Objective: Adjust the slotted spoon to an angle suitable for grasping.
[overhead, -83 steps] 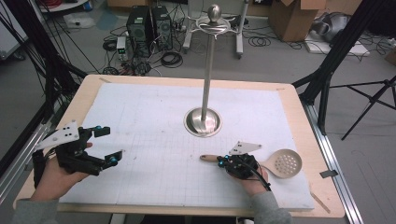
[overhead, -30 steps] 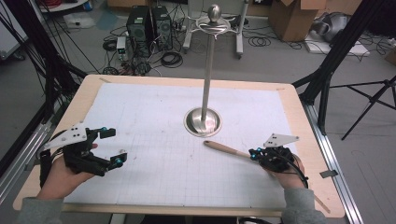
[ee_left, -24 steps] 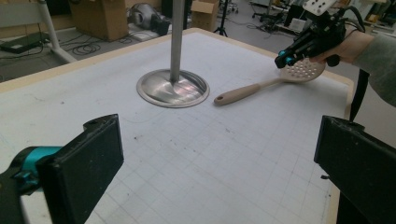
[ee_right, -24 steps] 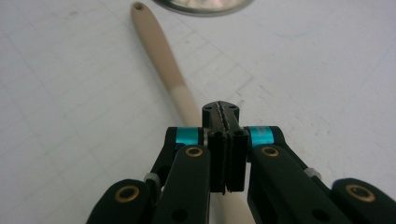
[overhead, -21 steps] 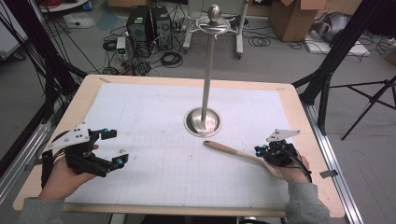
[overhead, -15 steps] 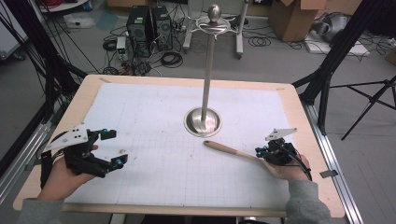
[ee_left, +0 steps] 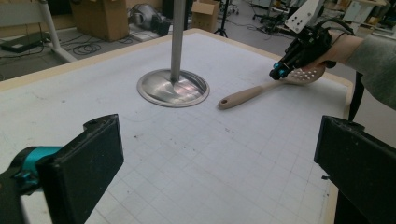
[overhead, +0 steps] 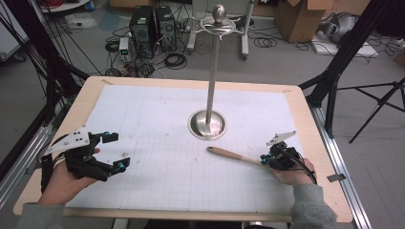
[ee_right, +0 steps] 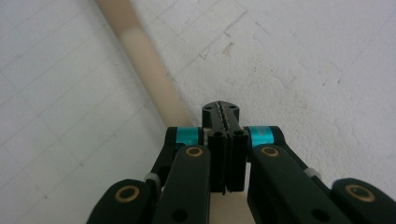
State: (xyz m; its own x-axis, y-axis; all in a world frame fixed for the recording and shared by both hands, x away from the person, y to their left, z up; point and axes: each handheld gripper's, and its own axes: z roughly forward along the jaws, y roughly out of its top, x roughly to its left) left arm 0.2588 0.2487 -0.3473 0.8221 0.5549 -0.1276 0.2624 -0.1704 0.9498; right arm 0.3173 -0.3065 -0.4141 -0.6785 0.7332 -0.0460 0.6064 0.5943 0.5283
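Room first: I see grey floor beyond the table (overhead: 305, 112), with computer towers (overhead: 152, 23), coiled cables and cardboard boxes (overhead: 298, 19) at the far side, black tripod legs (overhead: 377, 107) to the right. The table is pale wood, covered by a white gridded mat (overhead: 157, 143), scuffed and flecked in places. Near the mat's middle stands a tall metal stand (overhead: 212, 71) on a round dished base (overhead: 207, 125); the dish looks bare. My left gripper (overhead: 112, 151) hovers at the near left, jaws spread wide, nothing between them. My right gripper (overhead: 265, 160) sits low at the near right with its jaws pressed together; whether they pinch the slotted spoon (ee_left: 261, 91) I cannot tell. The spoon lies on the mat, wooden handle pointing toward the base, perforated bowl under the right gripper.
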